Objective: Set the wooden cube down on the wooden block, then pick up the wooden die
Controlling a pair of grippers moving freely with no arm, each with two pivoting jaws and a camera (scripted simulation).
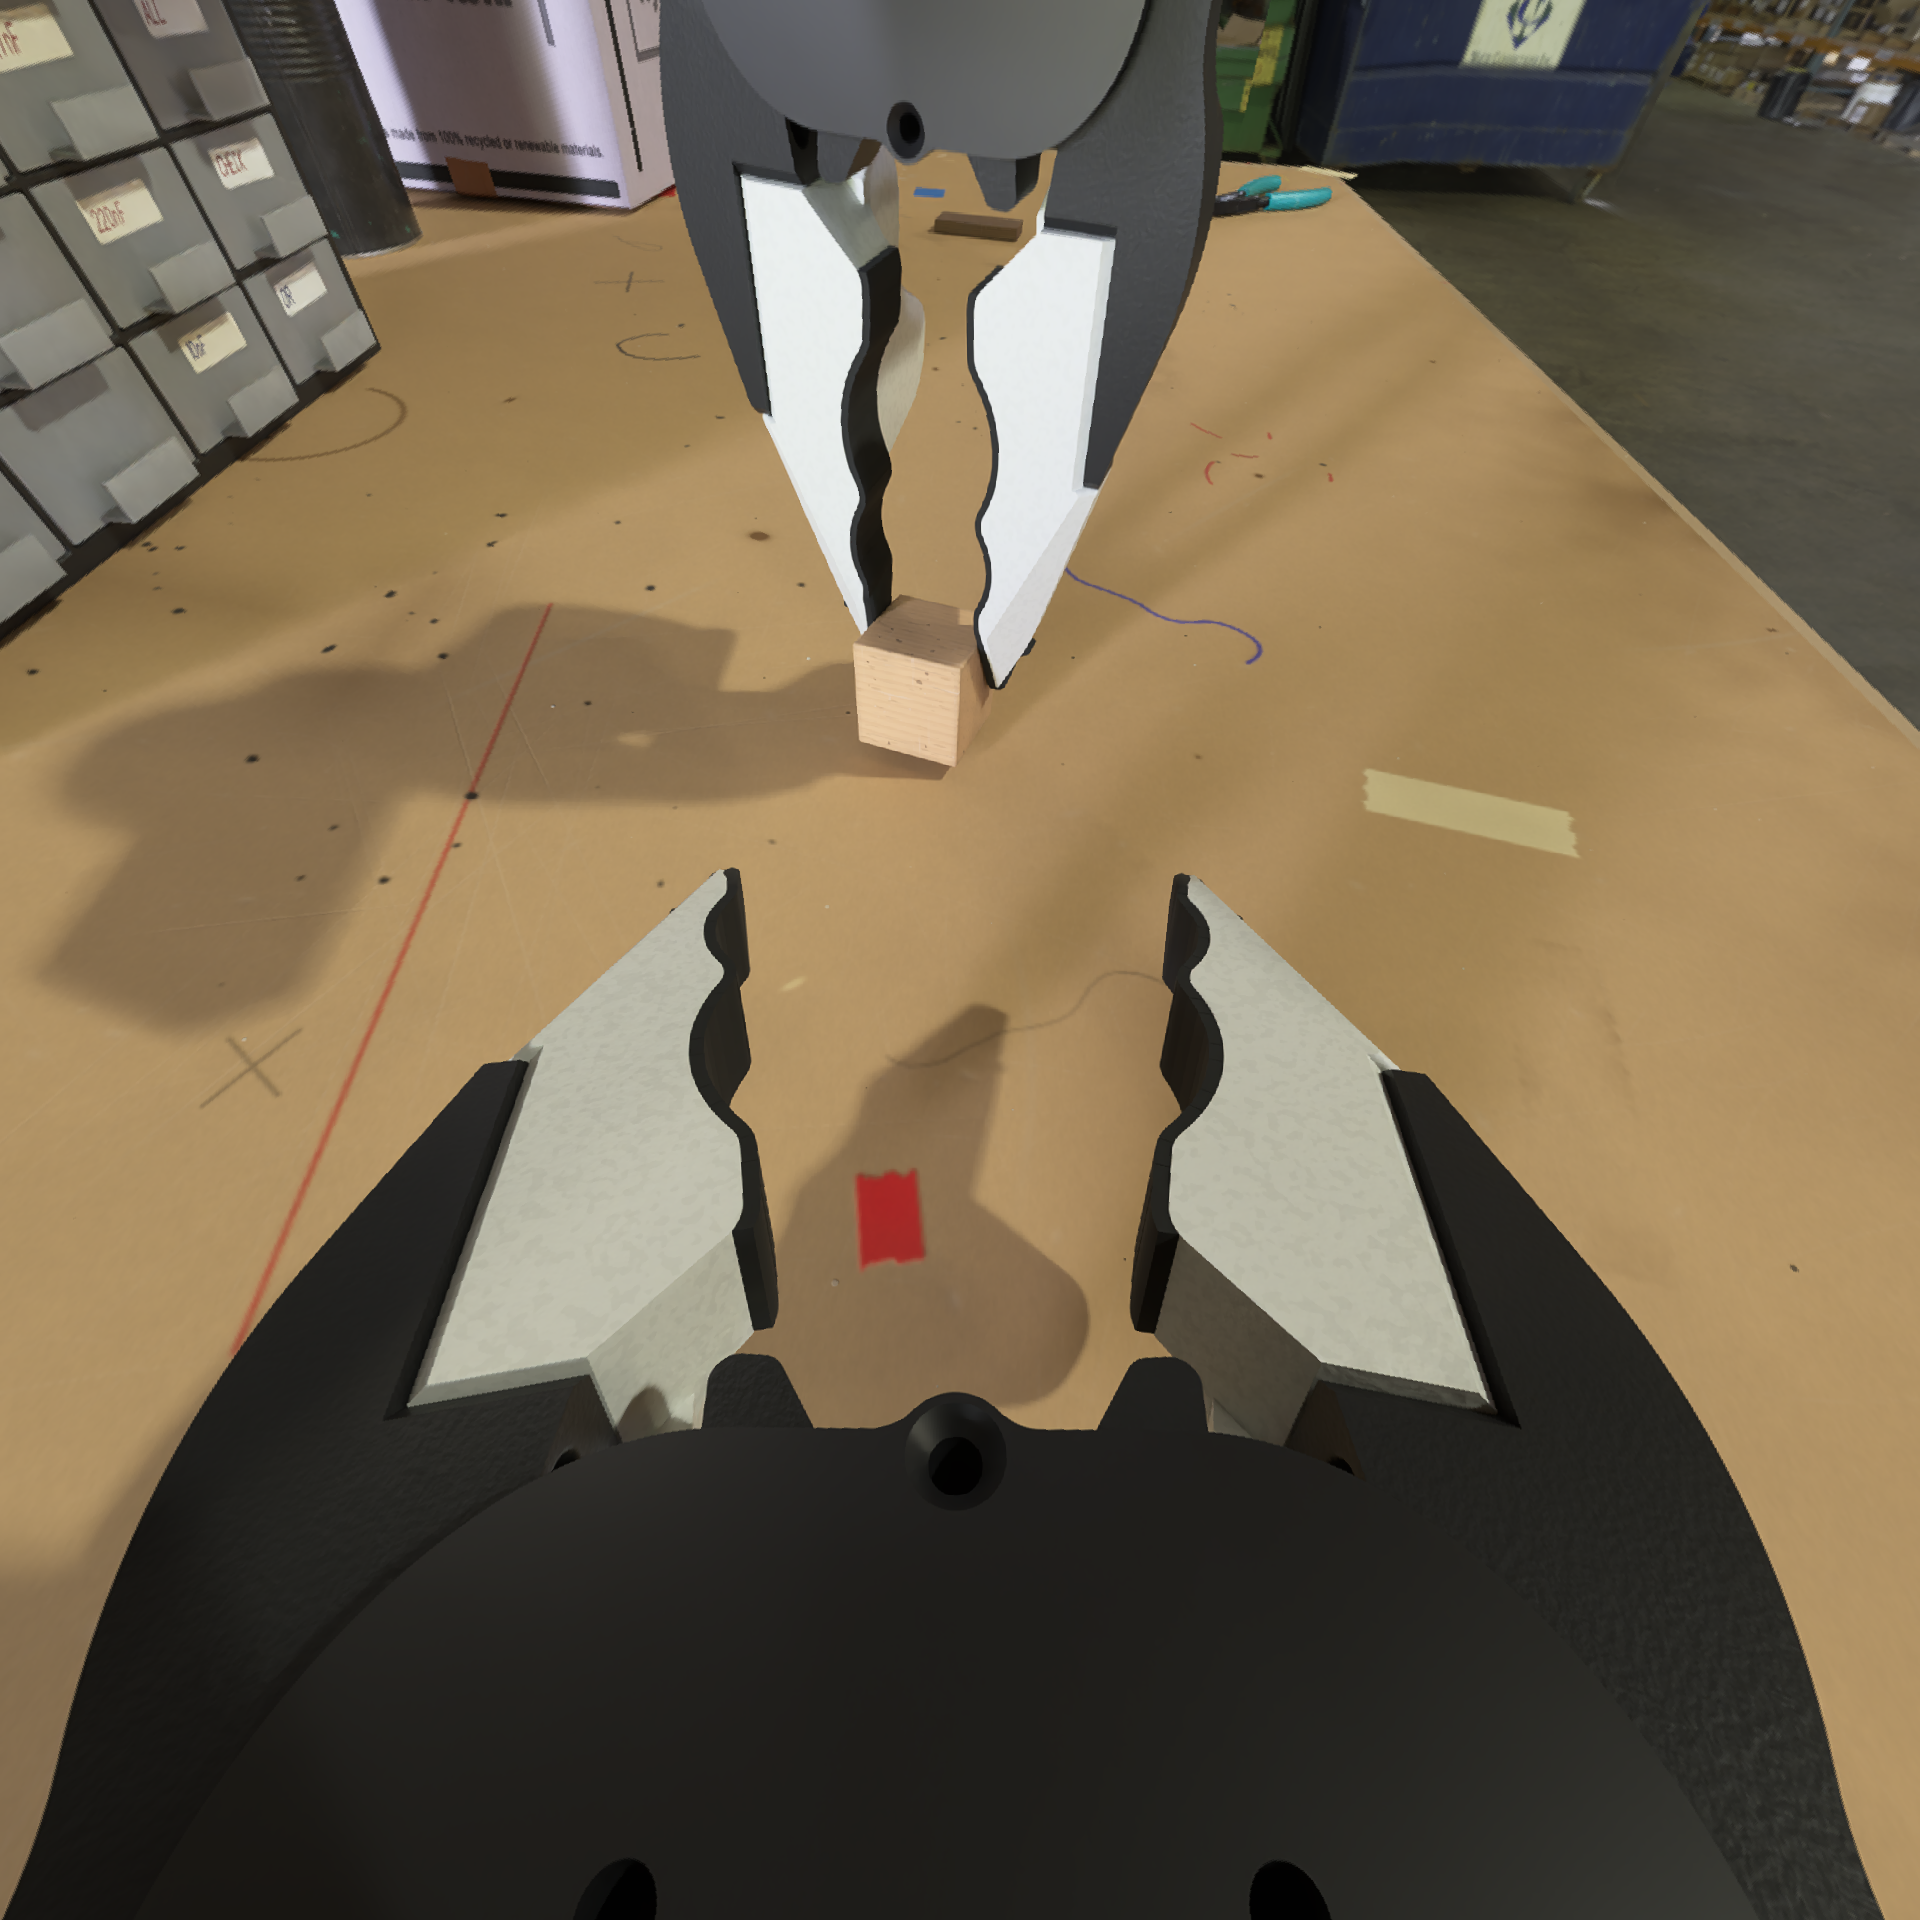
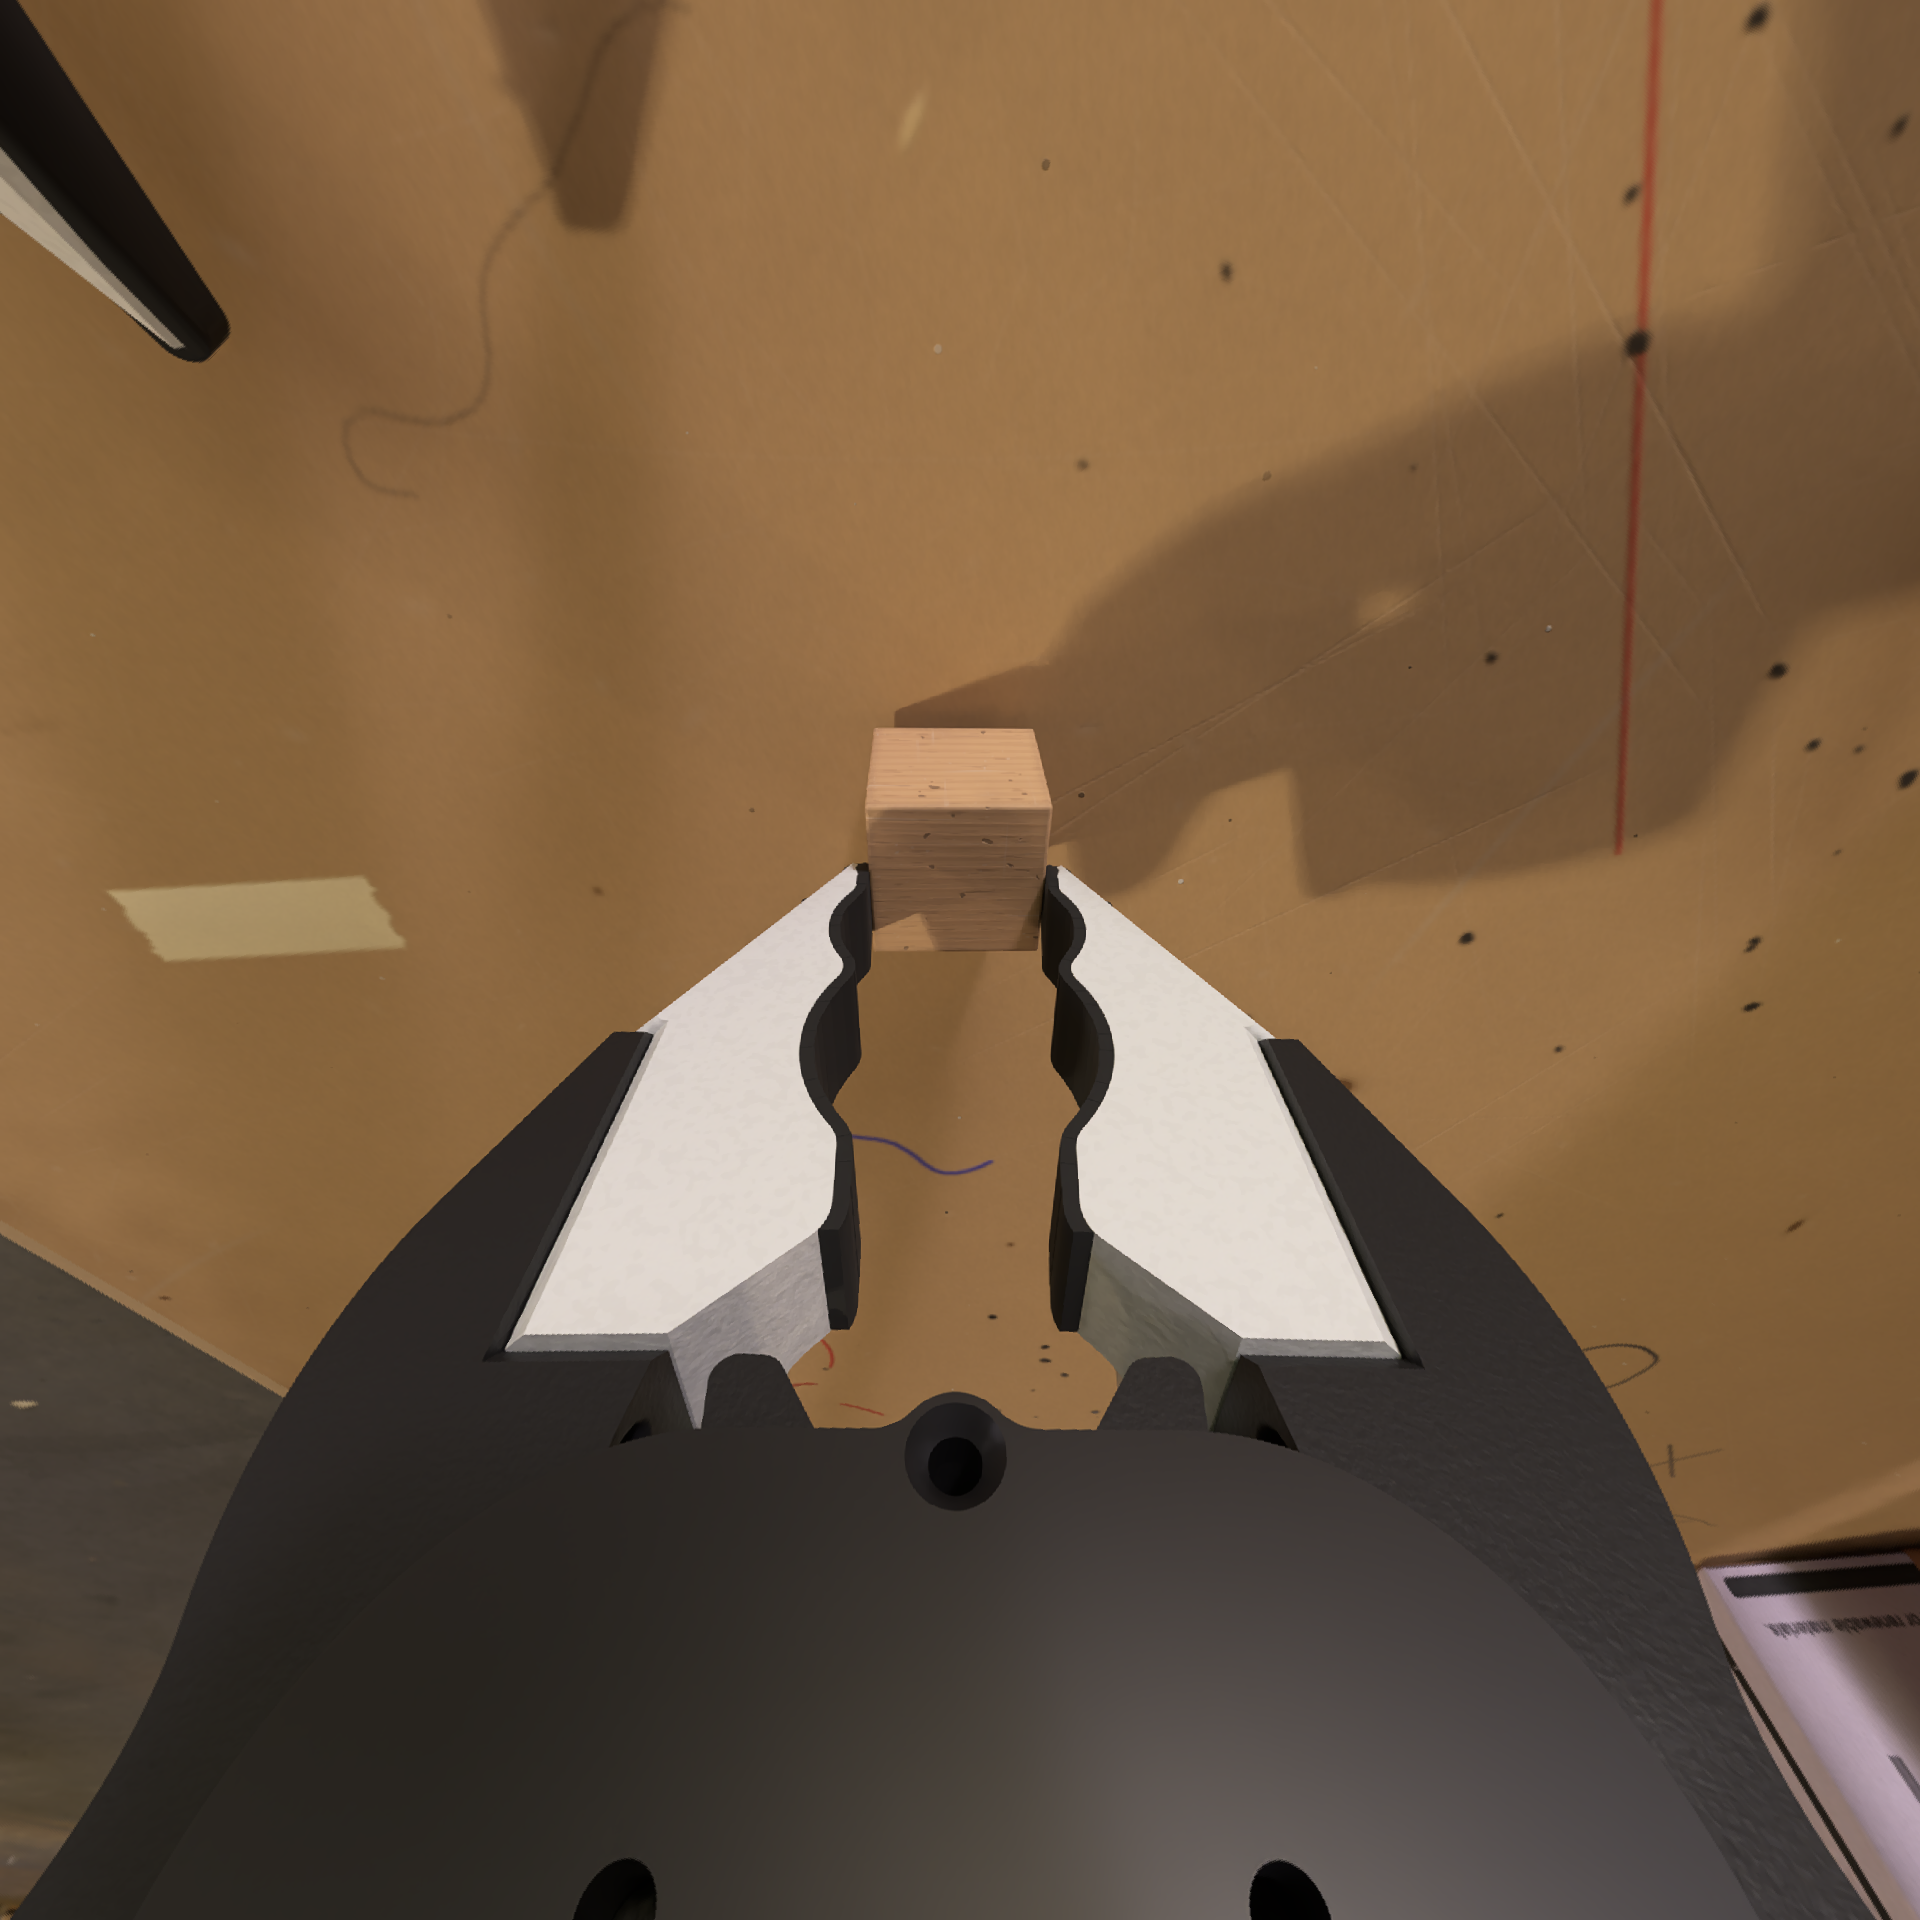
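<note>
A pale wooden cube (image 1: 914, 691) sits low at the brown table (image 1: 1351, 1039), between the fingertips of my right gripper (image 1: 940, 649), which reaches down from the far side. In the right wrist view the right gripper (image 2: 956, 894) is shut on the cube (image 2: 956, 800), with both pads pressed on its sides. My left gripper (image 1: 956, 883) is open and empty, a short way in front of the cube. A dark brown wooden block (image 1: 977, 223) lies far back on the table. A pale wood-coloured shape (image 1: 902, 374) is mostly hidden behind the right gripper's finger. No die is clearly in view.
A grey drawer cabinet (image 1: 156, 312) and a black cylinder (image 1: 322, 135) stand at the left. A white box (image 1: 520, 104) is at the back, teal pliers (image 1: 1278, 194) at the back right. Red tape (image 1: 890, 1218) and beige tape (image 1: 1470, 812) lie flat. The table edge (image 1: 1662, 499) runs along the right.
</note>
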